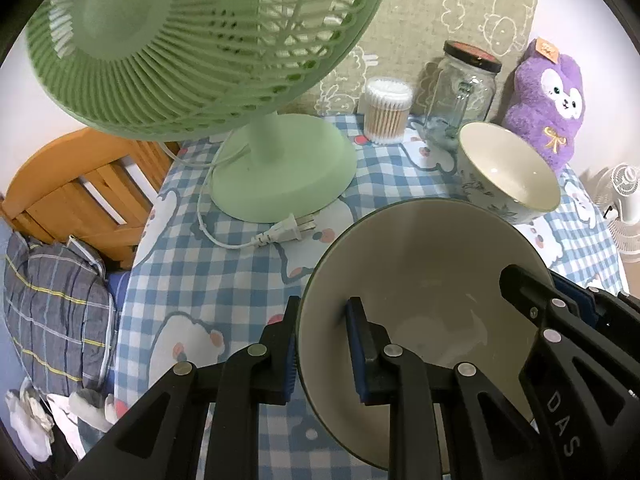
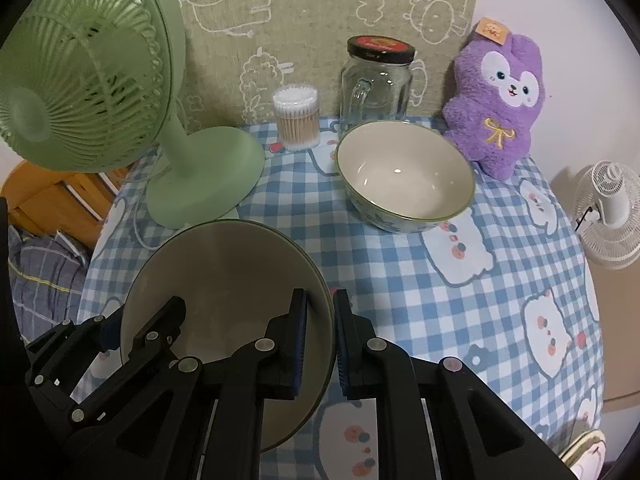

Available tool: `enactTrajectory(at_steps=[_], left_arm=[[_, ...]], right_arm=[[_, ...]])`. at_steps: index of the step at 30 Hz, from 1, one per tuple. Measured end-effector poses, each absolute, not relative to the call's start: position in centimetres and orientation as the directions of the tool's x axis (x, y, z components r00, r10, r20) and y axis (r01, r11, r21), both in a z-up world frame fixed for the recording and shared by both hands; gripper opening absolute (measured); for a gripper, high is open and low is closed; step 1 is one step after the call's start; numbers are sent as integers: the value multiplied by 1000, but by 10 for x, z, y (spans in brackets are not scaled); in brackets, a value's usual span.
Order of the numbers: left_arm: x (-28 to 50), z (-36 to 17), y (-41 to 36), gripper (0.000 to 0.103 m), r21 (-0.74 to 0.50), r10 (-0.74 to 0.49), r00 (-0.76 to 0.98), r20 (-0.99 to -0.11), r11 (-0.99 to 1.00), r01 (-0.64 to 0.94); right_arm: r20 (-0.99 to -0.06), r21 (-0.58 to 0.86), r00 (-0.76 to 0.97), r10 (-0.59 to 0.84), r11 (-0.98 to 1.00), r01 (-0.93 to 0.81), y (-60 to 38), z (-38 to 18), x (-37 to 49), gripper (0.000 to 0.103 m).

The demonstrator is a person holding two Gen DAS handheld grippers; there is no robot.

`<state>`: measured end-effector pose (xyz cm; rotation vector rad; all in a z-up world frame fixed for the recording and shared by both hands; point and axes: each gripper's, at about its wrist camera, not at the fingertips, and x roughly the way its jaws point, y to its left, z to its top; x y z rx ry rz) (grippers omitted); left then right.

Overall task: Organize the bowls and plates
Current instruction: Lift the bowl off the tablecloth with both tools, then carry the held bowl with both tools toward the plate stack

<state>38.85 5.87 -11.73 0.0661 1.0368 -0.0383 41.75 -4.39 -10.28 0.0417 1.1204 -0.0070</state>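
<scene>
A large cream bowl with a green rim (image 1: 432, 280) (image 2: 224, 272) is held between both grippers, tilted, above the checked tablecloth. My left gripper (image 1: 320, 344) is shut on its left rim, one finger inside and one outside. My right gripper (image 2: 320, 340) is shut on its right rim the same way; it shows in the left wrist view (image 1: 560, 320) too. A second bowl, cream inside with a floral outside (image 1: 508, 168) (image 2: 404, 176), stands on the table further back.
A green desk fan (image 1: 200, 40) (image 2: 80, 80) with its loose plug (image 1: 288, 232) stands at the left. A cotton swab tub (image 2: 297, 118), a glass jar (image 2: 376, 80) and a purple plush toy (image 2: 496, 96) line the wall. A small white fan (image 2: 608, 208) stands beyond the table's right edge.
</scene>
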Motion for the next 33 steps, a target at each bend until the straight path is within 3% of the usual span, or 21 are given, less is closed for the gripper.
enactTrajectory(at_steps=[33], left_arm=[[278,-10,13,20,17,8,593,-805,1000,10]], right_arm=[[-851,27,524,29,1000,-11,-97,18,309,16]])
